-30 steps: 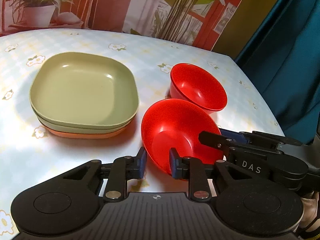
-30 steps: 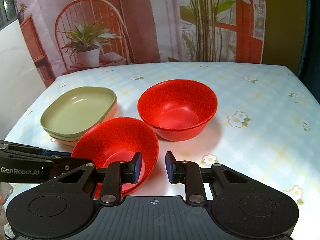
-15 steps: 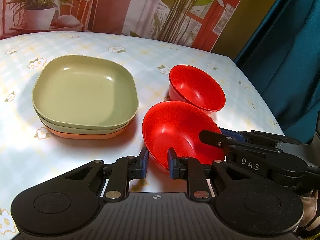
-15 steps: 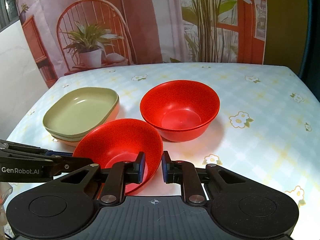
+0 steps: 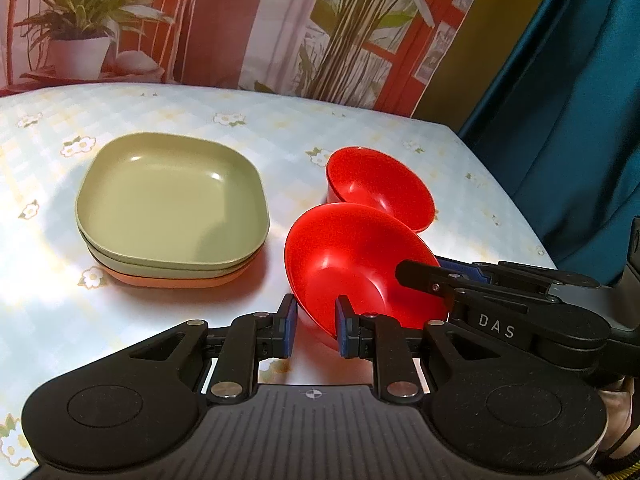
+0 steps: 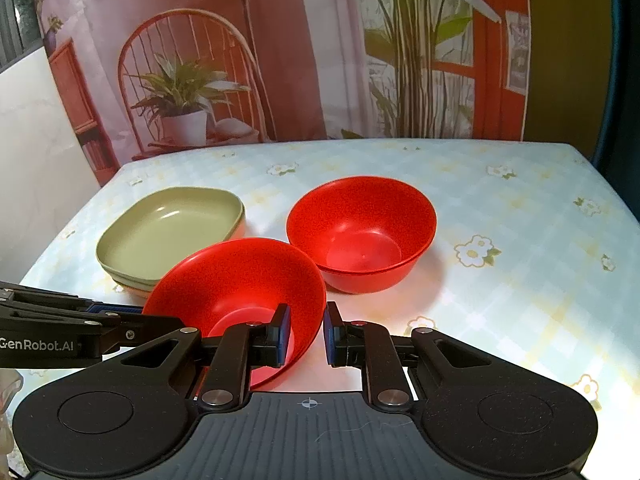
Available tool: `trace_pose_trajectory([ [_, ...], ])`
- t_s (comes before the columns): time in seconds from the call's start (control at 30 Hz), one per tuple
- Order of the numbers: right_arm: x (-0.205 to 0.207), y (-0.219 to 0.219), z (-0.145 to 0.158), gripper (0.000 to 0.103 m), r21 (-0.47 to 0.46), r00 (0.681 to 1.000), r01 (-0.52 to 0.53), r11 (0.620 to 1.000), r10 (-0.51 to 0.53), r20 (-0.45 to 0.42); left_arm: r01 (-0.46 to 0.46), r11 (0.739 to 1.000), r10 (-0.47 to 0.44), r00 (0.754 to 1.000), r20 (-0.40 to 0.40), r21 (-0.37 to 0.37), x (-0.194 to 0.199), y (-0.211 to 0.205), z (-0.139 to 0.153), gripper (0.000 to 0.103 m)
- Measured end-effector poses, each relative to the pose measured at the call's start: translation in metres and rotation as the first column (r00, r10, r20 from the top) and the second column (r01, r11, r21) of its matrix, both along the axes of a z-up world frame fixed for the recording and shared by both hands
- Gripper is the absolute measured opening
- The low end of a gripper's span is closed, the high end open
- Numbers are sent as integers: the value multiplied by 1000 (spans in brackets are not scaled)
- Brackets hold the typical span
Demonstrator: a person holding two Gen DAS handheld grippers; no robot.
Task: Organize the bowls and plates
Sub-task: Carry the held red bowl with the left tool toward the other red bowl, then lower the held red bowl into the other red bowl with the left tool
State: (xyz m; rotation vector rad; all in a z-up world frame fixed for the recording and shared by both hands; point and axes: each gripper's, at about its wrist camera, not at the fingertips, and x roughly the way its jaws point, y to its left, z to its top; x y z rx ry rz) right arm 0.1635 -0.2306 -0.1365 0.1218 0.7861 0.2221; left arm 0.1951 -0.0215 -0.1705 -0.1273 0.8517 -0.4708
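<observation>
In the left wrist view, the left gripper pinches the near rim of the near red bowl at lower centre, one of its fingers inside and one outside. The far red bowl sits just behind it. A stack of plates, green over orange, lies at centre left on the table.

In the right wrist view, the right gripper clamps the same bowl's rim at lower centre, with the far bowl right of centre.
</observation>
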Motion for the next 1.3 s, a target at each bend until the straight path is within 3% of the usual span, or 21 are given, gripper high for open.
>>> trace_pose_trajectory([
  [0.7, -6, -8, 33, 16, 18, 996, 9, 1000, -10, 86, 27, 1000, -26, 994, 109, -5, -4, -2, 37, 22],
  [1.0, 10, -25, 48, 16, 46, 992, 44, 998, -49, 118, 55, 998, -51, 989, 136, -27, 16, -17, 57, 22],
  [1.3, 44, -44, 52, 16, 6, 989, 79, 997, -79, 127, 93, 995, -88, 989, 123, -38, 54, -45, 58, 22],
])
